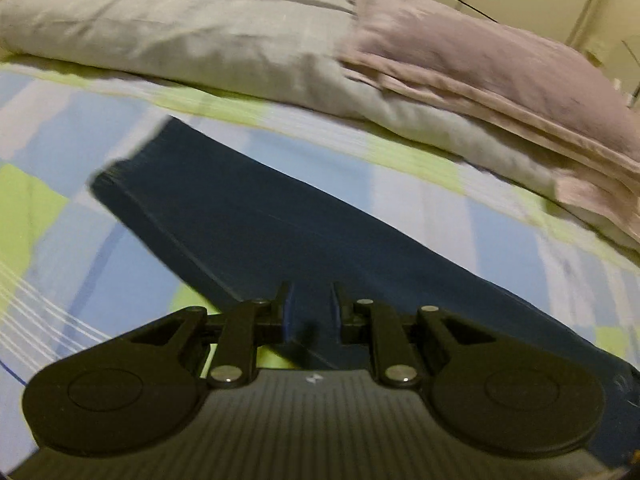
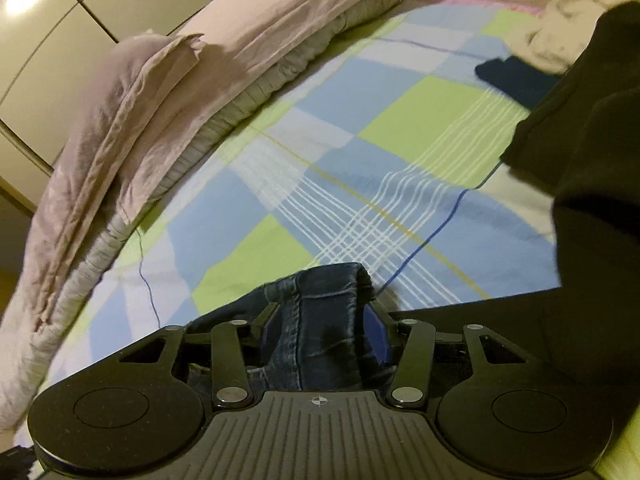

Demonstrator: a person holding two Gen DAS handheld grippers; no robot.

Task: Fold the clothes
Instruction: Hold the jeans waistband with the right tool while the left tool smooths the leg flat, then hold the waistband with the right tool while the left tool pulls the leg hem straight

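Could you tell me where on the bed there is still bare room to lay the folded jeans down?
The checked sheet is bare between the pink bedding roll on one side and the black garment on the other. It is crowded near the far cream heap, where a dark cloth lies.

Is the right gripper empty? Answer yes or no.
No: the right gripper has a bunched fold of dark blue jeans between its fingers.
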